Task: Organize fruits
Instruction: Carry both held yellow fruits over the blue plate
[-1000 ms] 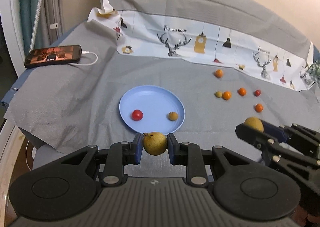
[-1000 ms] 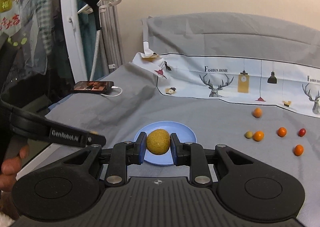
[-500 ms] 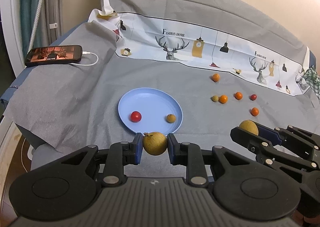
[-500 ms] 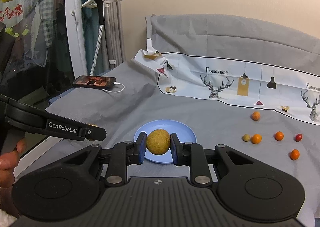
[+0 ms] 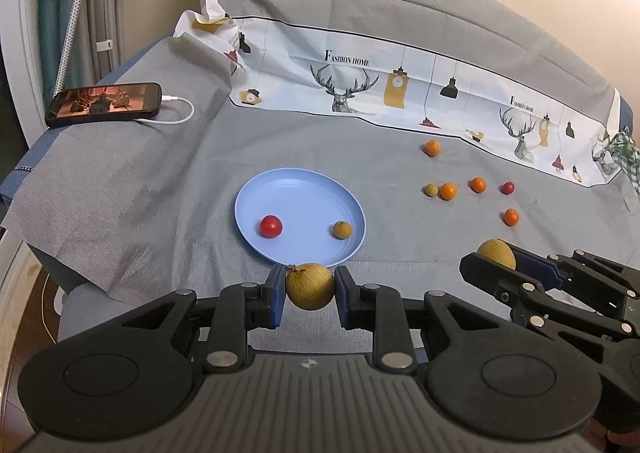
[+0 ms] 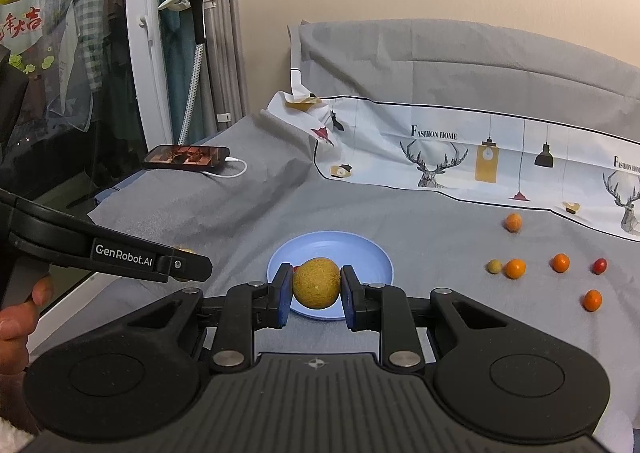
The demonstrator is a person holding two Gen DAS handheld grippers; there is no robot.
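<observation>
My left gripper is shut on a yellow-brown round fruit, held above the near rim of a light blue plate. The plate holds a red tomato and a small brown fruit. My right gripper is shut on a second yellow-brown fruit, held in front of the plate; it also shows in the left wrist view to the right of the plate. Several small orange, green and red fruits lie loose on the grey cloth to the right.
A phone with a white cable lies at the far left of the grey cloth. A printed white cloth runs along the back. The bed's near edge drops off at the left, by a window and a steamer pole.
Both grippers have drawn back and up a little from the plate, each still holding its fruit. The fruits on the cloth and plate have not moved.
</observation>
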